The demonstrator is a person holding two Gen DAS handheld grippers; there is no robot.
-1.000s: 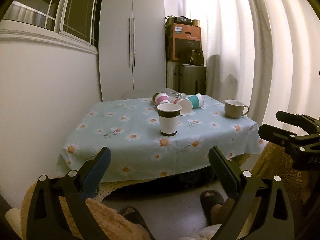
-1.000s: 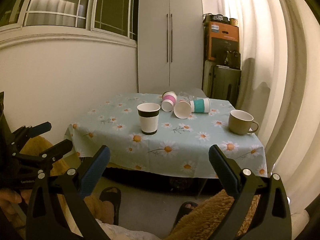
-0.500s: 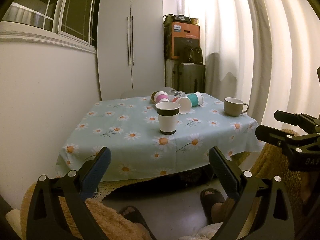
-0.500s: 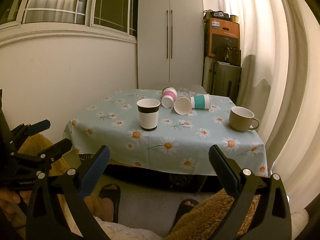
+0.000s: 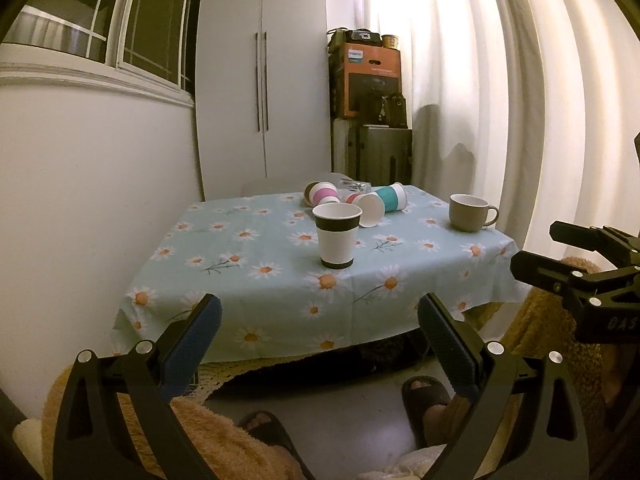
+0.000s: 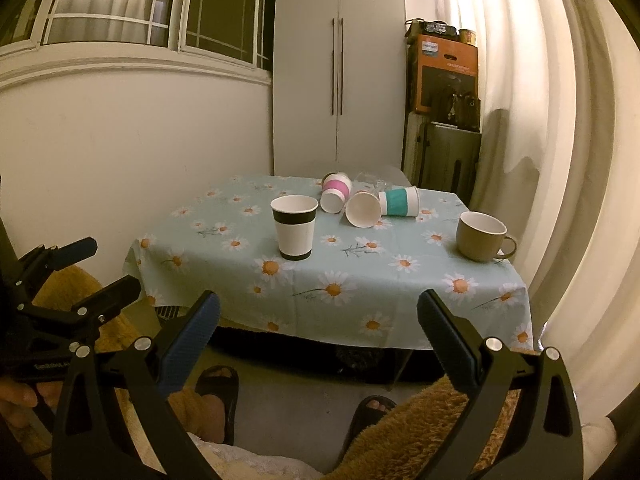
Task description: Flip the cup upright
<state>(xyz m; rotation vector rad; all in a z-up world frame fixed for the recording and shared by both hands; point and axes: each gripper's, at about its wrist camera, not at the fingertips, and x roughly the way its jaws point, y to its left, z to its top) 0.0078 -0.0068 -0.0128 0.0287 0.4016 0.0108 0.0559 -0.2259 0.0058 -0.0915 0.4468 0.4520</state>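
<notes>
1. The black-banded paper cup (image 5: 337, 236) (image 6: 294, 227) is standing upright near the middle of the bench (image 5: 248, 280) (image 6: 400, 280), which is wearing a daisy-print cloth.
2. Behind this cup, three paper cups are lying on their sides in a cluster: a pink-banded cup (image 5: 322, 194) (image 6: 336, 192), a plain white cup (image 5: 370, 210) (image 6: 363, 209) with its mouth facing the cameras, and a teal-banded cup (image 5: 394, 197) (image 6: 400, 201).
3. To the right of the black-banded cup, well apart from it, a beige mug (image 5: 469, 213) (image 6: 482, 236) is sitting upright.
4. The left claw (image 5: 318, 332) (image 6: 76, 268) is hanging in front of the bench with jaws spread wide, gripping nothing.
5. The right claw (image 6: 318, 330) (image 5: 560, 256) is likewise hanging short of the bench, jaws apart and gripping nothing.
6. Behind the bench, a white cupboard (image 5: 264, 80) (image 6: 340, 60) is standing beside an orange box (image 5: 366, 80) (image 6: 446, 76).
</notes>
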